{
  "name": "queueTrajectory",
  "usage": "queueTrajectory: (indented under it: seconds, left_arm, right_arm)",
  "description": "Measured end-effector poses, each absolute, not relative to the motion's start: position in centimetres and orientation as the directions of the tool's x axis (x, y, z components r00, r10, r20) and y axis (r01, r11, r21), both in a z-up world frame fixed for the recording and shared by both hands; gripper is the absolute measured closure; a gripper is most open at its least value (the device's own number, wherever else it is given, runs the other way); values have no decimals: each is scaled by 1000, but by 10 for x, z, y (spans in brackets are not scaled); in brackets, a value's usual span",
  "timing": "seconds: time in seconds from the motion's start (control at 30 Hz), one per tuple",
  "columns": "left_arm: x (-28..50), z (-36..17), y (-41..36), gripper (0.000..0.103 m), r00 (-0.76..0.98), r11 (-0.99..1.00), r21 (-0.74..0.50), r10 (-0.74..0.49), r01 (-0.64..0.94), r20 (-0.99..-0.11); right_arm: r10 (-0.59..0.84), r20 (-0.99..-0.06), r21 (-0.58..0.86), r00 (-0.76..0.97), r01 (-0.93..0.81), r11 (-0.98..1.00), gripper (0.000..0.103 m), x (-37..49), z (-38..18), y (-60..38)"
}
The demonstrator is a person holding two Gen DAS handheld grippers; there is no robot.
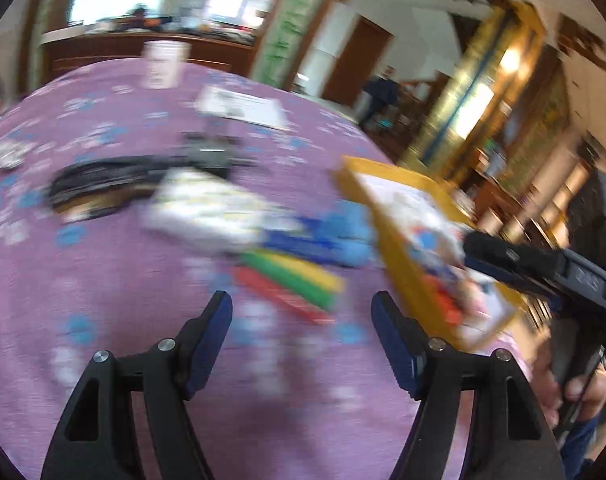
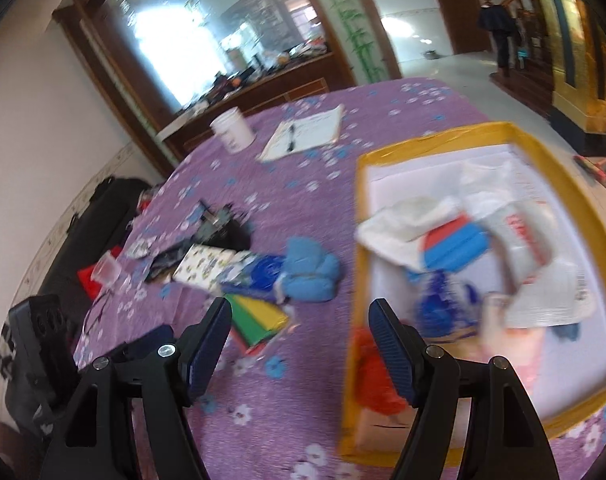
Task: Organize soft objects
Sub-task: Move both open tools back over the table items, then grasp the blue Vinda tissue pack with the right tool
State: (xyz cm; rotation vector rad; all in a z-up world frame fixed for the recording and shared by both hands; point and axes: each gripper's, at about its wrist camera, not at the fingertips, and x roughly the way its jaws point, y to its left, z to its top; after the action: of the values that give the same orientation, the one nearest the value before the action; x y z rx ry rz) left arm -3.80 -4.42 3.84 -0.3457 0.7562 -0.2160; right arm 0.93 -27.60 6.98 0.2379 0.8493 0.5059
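Purple flowered cloth covers the bench (image 2: 303, 168), and at centre frame a light blue soft bundle (image 2: 309, 274) lies beside a white patterned cloth (image 2: 205, 266) and a yellow-and-green folded piece (image 2: 259, 318). At the right of the frame, a yellow-rimmed tray (image 2: 435, 136) holds more crumpled soft things. Both left tongs (image 1: 303, 312) and right tongs (image 2: 297, 316) stand well apart, gripping nothing.

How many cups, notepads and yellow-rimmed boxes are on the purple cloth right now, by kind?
Cups: 2, a white cup and a small clear cup
Notepads: 1, the notepad with a pen on it
Boxes: 1, the yellow-rimmed box
Total: 4
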Motion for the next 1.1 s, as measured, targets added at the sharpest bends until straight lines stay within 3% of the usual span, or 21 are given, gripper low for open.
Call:
queueTrajectory:
  seconds: [0.13, 0.2, 0.5, 0.63, 0.83, 1.0, 1.1]
  left_arm:
    - [-42, 25, 15, 32, 729, 931, -343, -148, -126, -669]
    - [-43, 22, 31, 32, 725, 927, -339, -122, -161, -678]
    - [-41, 18, 40, 32, 733, 911, -393, -183, -123, -655]
    - [-45, 17, 47, 32, 741, 895, -433, -216, -111, -636]
    - [-53, 13, 64, 32, 761, 838, -526, -247, -143, -600]
    - [-54, 11, 69, 32, 762, 820, -549, -251, -160, -597]
    - [-51, 11, 68, 32, 757, 823, -543, -247, -165, -605]
  right_arm:
    - [524, -686, 364, 504, -386, 847, 27, 20, 63, -231]
    - [510, -705, 339, 493, -397, 853, 27, 37, 60, -210]
    - [368, -801, 236, 472, -316, 919, 28, 130, 35, -157]
    - [385, -830, 249, 403, -350, 903, 28, 141, 16, -141]
    - [575, -776, 359, 260, -567, 741, 27, 71, 23, -112]
    - [684, -685, 495, 253, -527, 691, 27, 50, 34, -146]
    - [644, -704, 428, 298, -545, 721, 26, 48, 32, -155]
